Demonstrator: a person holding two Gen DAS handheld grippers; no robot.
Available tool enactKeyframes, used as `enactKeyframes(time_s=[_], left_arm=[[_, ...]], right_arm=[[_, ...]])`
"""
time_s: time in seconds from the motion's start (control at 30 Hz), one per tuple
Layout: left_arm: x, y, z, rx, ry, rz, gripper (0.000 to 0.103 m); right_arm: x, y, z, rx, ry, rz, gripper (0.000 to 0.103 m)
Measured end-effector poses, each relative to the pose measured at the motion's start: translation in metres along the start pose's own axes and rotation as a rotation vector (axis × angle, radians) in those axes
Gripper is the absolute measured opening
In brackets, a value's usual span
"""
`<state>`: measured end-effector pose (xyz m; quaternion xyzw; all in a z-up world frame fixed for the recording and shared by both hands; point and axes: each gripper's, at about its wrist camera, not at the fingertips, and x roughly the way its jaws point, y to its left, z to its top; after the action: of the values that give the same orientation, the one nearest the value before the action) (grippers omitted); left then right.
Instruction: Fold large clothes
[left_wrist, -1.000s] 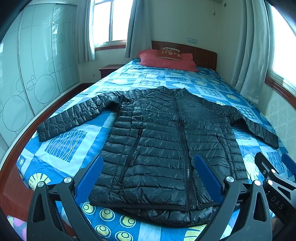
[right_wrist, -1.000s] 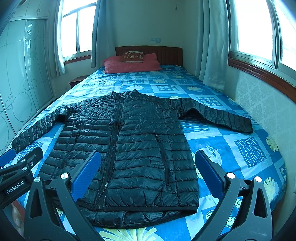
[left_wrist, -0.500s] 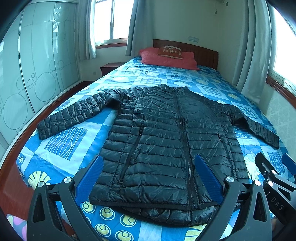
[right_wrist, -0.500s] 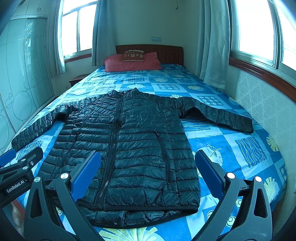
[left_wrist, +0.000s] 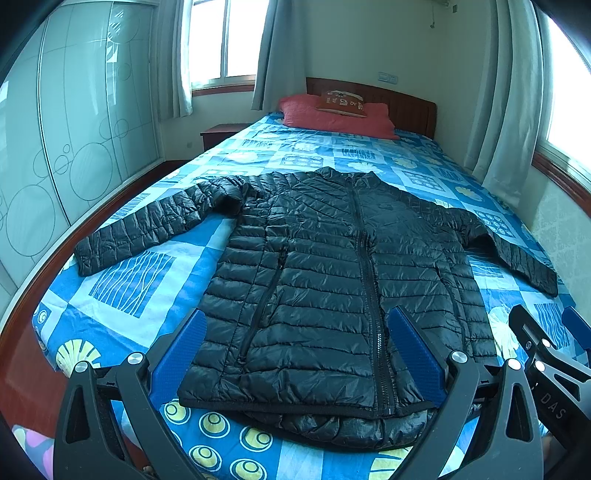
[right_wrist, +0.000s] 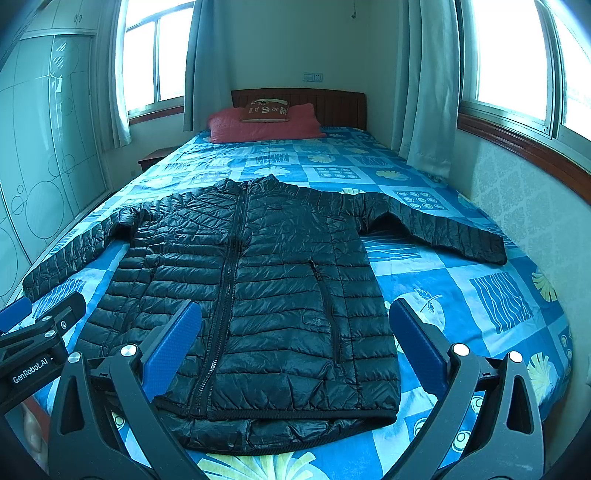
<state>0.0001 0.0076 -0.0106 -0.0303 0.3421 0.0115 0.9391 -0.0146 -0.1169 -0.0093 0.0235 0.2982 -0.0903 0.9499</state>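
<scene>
A black quilted puffer jacket (left_wrist: 332, 280) (right_wrist: 258, 288) lies flat and zipped on the blue patterned bedspread (left_wrist: 125, 295), front up, collar toward the headboard, both sleeves spread outward. My left gripper (left_wrist: 295, 350) hovers open above the jacket's hem, nothing between its blue pads. My right gripper (right_wrist: 295, 343) is also open over the hem, holding nothing. Each gripper shows at the edge of the other's view: the right gripper (left_wrist: 554, 373) and the left gripper (right_wrist: 33, 347).
A red pillow (right_wrist: 262, 125) with a small cushion rests against the wooden headboard (right_wrist: 332, 103). A glass-fronted wardrobe (left_wrist: 55, 147) runs along the left; a nightstand (left_wrist: 221, 133) stands beside the bed. A wall with windows and curtains (right_wrist: 424, 92) borders the right side.
Both grippers have tilted down slightly, so the jacket and bed sit a little lower in each view. The jacket has not moved.
</scene>
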Motion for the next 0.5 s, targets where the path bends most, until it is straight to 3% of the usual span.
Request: enactKeyframes(time_s=[0.5], left_arm=[[0.0019, 0.0009, -0.003, -0.004, 0.007, 0.0, 0.098]], right_arm=[[0.0052, 0.0046, -0.0047, -0.007, 0.01, 0.001, 0.101]])
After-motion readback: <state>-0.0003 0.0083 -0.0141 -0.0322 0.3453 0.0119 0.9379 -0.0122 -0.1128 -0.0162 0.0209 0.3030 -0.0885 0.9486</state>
